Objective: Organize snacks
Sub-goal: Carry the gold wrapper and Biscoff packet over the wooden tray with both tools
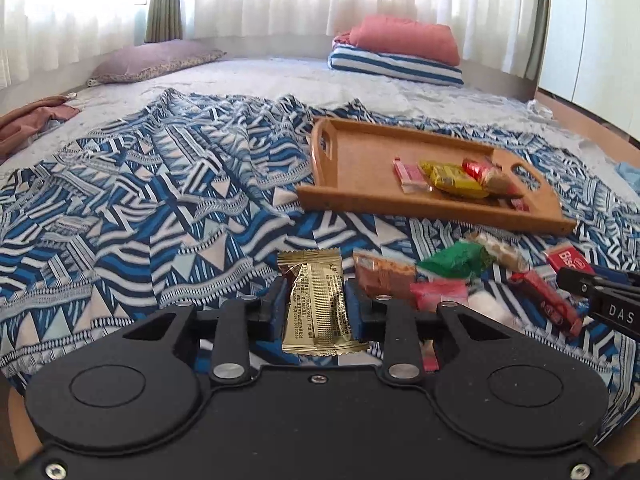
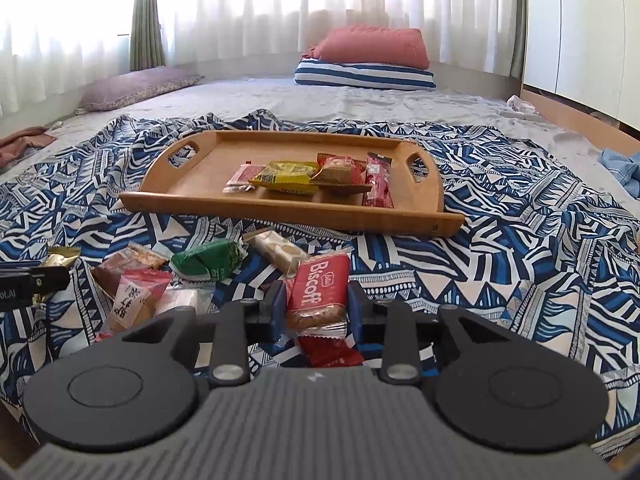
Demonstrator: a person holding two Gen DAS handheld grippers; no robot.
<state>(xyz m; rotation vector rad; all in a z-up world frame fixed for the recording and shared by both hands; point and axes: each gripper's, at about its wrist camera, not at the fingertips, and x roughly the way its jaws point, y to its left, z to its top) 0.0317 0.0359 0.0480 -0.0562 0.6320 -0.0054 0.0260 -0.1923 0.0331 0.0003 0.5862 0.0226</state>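
Note:
My left gripper (image 1: 316,304) is shut on a gold snack packet (image 1: 316,304), low over the patterned blanket. My right gripper (image 2: 318,308) is shut on a red Biscoff packet (image 2: 318,288). A wooden tray (image 1: 360,196) (image 2: 192,200) lies ahead and holds several snacks at its right end: a pink one (image 2: 244,174), a yellow one (image 2: 286,176) and red ones (image 2: 378,180). A loose pile lies on the blanket: a green packet (image 2: 208,258) (image 1: 454,258), a beige bar (image 2: 280,252), a brown packet (image 1: 380,272) and a red bar (image 1: 548,306).
A blue and white patterned blanket (image 2: 520,240) covers the near part of the bed. A purple pillow (image 2: 136,86) lies at the back left. A pink cushion on striped bedding (image 2: 368,60) lies at the back. Blue cloth (image 2: 624,168) lies at the right edge.

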